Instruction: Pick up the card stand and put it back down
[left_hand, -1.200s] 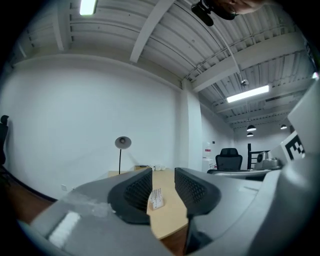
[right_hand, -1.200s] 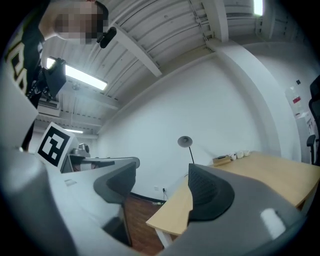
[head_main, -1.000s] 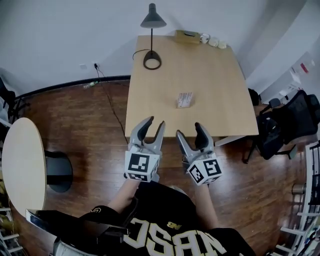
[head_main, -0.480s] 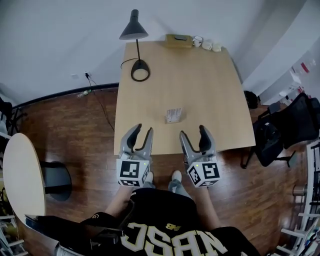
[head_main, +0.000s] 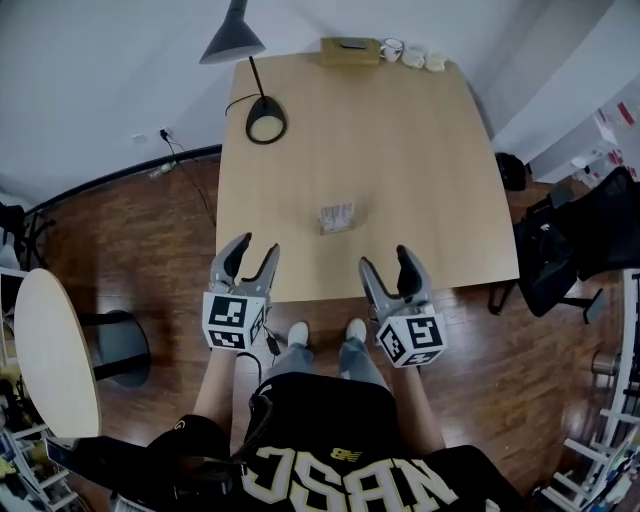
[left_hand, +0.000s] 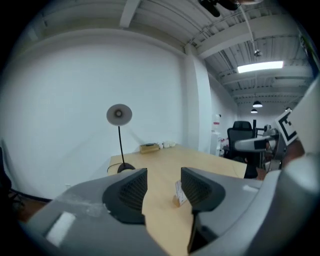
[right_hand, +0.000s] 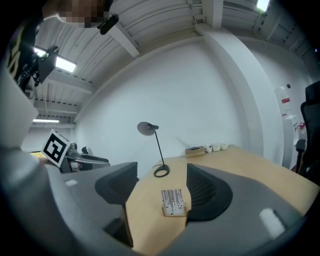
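Head view, looking steeply down. You stand at the 6 o'clock edge of the light wooden rectangular table (head_main: 420, 170), with a gripper in each hand held over that near edge. The small wooden card stand with a white striped card (head_main: 337, 217) rests upright on the tabletop, a little toward 6 o'clock from the table's centre, apart from both tools. Your left gripper (head_main: 253, 250) lies at 7 o'clock from the card stand and its jaws are parting; the left gripper view shows nothing between the ribbed pads (left_hand: 134, 189), the card stand (left_hand: 179, 194) appearing only through the gap, farther off on the table. Your right gripper (head_main: 386, 262) lies at 5 o'clock from the card stand and its jaws are drawing together; the right gripper view shows them spread with no object between them, the card stand (right_hand: 173, 202) again visible beyond the gap, untouched. The black desk lamp with a round base (head_main: 266, 122) occupies the table's 11 o'clock corner. Along the 12 o'clock edge sit a flat wooden box (head_main: 350, 50) and, just beside it toward 1 o'clock, a row of small white cups (head_main: 412, 55). A black office chair (head_main: 590, 235) stands off the table at 3 o'clock, and a pale round side table (head_main: 50, 350) at 8 o'clock.
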